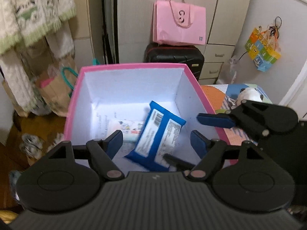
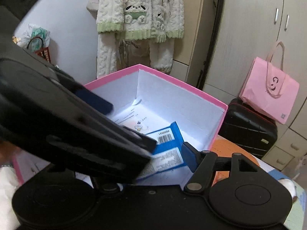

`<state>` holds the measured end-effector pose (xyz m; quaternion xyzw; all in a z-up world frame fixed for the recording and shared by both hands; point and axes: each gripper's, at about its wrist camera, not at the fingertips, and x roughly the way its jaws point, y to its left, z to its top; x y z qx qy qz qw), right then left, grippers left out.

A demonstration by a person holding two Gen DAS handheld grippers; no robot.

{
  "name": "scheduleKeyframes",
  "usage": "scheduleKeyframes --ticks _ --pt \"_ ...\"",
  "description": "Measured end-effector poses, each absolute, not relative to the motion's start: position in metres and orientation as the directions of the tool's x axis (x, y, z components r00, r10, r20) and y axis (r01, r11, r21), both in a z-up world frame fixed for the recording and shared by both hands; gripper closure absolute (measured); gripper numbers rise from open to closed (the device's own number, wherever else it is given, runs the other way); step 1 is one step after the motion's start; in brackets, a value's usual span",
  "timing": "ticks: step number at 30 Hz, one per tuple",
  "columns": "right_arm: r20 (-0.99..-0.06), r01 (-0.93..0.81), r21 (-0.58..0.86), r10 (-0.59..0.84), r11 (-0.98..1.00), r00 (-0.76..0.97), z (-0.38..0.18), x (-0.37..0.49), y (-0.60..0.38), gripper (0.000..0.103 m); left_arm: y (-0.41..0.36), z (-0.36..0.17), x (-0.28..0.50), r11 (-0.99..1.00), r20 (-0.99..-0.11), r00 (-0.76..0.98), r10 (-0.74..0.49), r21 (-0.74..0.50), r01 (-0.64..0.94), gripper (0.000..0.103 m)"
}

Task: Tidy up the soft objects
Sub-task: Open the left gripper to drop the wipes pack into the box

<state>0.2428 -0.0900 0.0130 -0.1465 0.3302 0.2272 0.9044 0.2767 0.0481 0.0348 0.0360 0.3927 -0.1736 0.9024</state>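
The left gripper (image 1: 156,139) hangs over the near edge of a pink-rimmed box (image 1: 132,66) with white inner walls, its two blue-padded jaws standing apart with nothing pressed between them. Just ahead of and below its fingertips, a blue wipes pack (image 1: 156,134) lies tilted on the box floor, barcode side up, not touched by either pad. To the left of that pack, under the left jaw, a flat white pack (image 1: 127,129) with small print lies on the floor of the box. The right gripper (image 1: 206,126) reaches in from the right over the box's right wall; one blue pad juts out over the rim, the jaws spread and empty. In the right wrist view the left gripper's black body covers much of the foreground, and the blue pack lies just in front of the right gripper's visible blue finger (image 2: 189,156). Beyond the box a pink paper bag (image 1: 179,25) sits on a black suitcase (image 1: 173,55).
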Motion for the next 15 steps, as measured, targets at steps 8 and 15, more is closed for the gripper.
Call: scheduleKeyframes --ticks 8,15 --pt "-0.658 -0.525 -0.158 0.308 0.836 0.687 0.042 0.202 -0.090 0.027 0.061 0.063 0.233 0.926 -0.703 0.654 -0.280 -0.017 0.378 0.020" --pt "-0.646 -0.548 -0.185 0.319 0.816 0.694 0.067 0.167 -0.085 0.027 0.073 0.085 0.193 0.906 -0.690 0.662 -0.295 0.019 0.423 0.017"
